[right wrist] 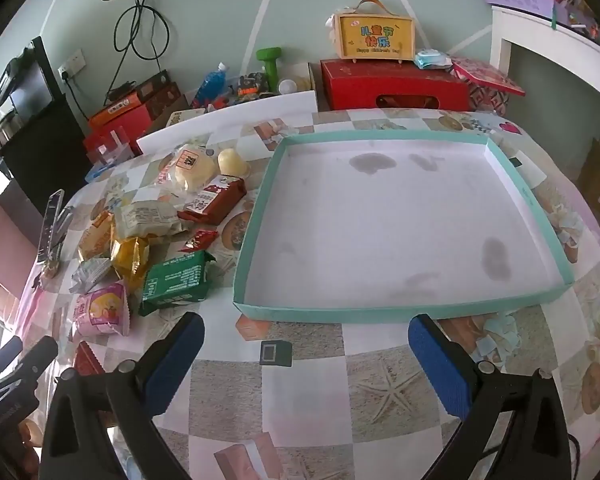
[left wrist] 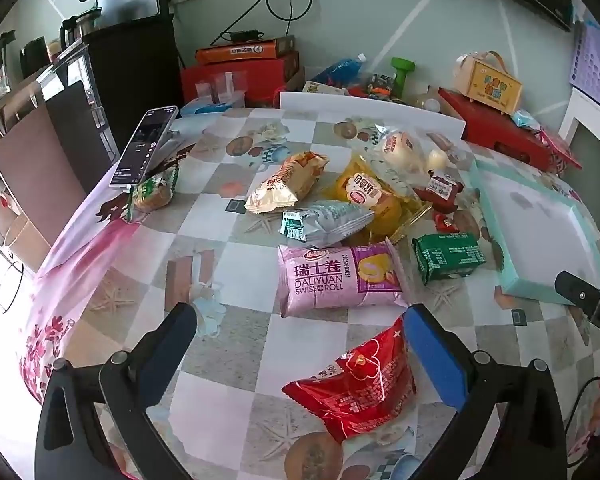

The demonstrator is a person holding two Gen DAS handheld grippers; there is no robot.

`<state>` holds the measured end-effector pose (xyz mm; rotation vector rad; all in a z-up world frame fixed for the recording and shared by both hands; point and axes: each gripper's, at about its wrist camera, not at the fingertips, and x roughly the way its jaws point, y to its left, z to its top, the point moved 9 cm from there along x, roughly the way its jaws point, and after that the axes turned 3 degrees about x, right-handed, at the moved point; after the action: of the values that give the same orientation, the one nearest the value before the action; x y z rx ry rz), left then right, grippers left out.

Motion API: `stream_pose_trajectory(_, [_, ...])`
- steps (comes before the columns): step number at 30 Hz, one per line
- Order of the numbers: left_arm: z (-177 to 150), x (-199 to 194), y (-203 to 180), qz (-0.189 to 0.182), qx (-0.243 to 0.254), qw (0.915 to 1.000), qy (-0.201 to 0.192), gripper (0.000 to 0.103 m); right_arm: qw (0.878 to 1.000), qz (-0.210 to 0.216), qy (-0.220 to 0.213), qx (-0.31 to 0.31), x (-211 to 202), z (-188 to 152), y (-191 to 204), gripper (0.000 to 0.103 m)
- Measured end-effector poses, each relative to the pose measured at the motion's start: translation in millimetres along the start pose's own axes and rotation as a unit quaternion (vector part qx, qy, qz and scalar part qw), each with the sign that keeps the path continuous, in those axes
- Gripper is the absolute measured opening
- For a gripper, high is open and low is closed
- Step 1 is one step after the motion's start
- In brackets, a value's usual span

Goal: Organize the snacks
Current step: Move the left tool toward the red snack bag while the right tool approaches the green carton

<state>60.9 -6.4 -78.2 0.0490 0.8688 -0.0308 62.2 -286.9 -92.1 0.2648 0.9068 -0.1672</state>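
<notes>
The teal tray (right wrist: 384,314) fills the centre and right of the right wrist view, a shallow box with a white floor that carries a few grey stains and holds 0 snacks. In the left wrist view it sits at the right edge (left wrist: 530,290).

All the snacks lie on the checked tablecloth (left wrist: 236,264), left of the tray. In the left wrist view the red packet (left wrist: 356,388) lies at the lower centre, between the fingers of the left gripper (left wrist: 300,320), whose blue pads stand wide apart; the right pad is just beside the packet's edge, and I cannot tell whether it touches. Above it lies 1 pink Swiss roll packet (left wrist: 332,278), then 1 silver packet (left wrist: 324,222), 1 gold packet (left wrist: 286,182), 1 yellow packet (left wrist: 370,196), 1 clear bag of pale buns (left wrist: 400,148), 1 dark red packet (left wrist: 440,190), 1 tiny red sweet (left wrist: 446,224) and 1 green carton (left wrist: 448,258) just beside the tray. 1 green-edged biscuit packet (left wrist: 154,192) lies apart at centre left, under the propped phone (left wrist: 144,148).

The right gripper (right wrist: 306,332) hangs over bare cloth at the tray's near wall, fingers spread wide, gripping nothing.
</notes>
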Motion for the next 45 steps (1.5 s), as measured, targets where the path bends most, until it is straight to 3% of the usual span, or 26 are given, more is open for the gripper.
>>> stream_pose_trajectory(45, [-2.0, 0.1, -10.7, -0.021, 0.009, 0.9997, 0.008, 0.103, 1.000, -0.012, 0.004, -0.016, -2.6, 5.9, 2.3, 0.103])
